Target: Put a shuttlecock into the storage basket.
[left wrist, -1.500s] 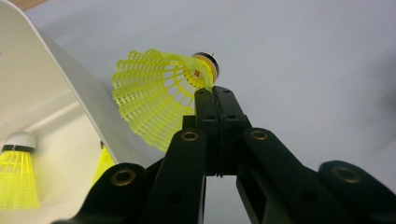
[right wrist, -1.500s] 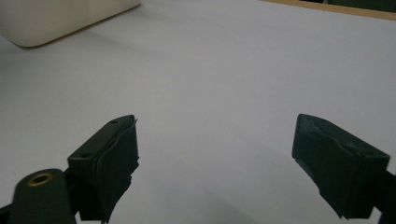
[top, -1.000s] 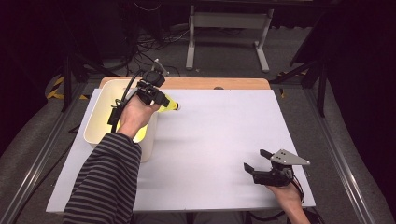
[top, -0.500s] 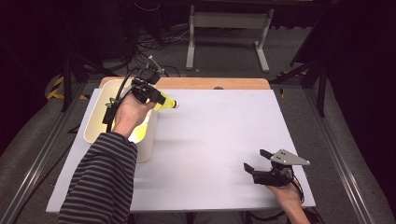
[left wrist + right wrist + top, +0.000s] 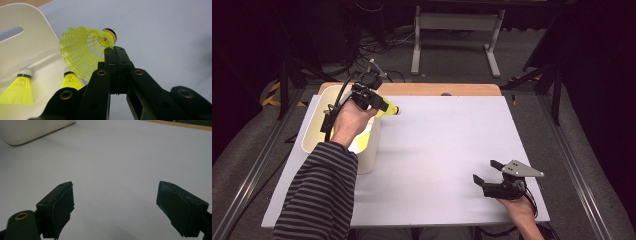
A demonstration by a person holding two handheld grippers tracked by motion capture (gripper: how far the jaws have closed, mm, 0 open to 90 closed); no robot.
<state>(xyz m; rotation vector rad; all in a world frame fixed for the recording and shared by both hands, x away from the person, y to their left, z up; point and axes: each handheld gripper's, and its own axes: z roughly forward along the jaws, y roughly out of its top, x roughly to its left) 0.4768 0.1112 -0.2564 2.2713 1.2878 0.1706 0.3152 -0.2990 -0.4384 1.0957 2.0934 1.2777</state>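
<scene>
A yellow shuttlecock (image 5: 388, 108) (image 5: 80, 50) with a white cork tip hangs over the right rim of a cream bin (image 5: 312, 136) (image 5: 30, 37). My left gripper (image 5: 379, 102) (image 5: 114, 48) is shut on the edge of its mesh skirt near the cork. Two more yellow shuttlecocks (image 5: 20, 87) (image 5: 71, 80) lie inside the bin. At the table's front right my right gripper (image 5: 483, 171) (image 5: 115, 195) rests open, with only bare table between its jaws.
A pale grey sheet (image 5: 452, 150) covers the table, with a wooden strip (image 5: 437, 90) along its far edge. One corner of the bin (image 5: 32, 130) appears in the right gripper view. Cables and a metal stand (image 5: 457, 30) are on the floor beyond the table.
My left hand has shifted slightly to the left with the shuttlecock, closer over the bin. The right gripper has stayed where it was.
</scene>
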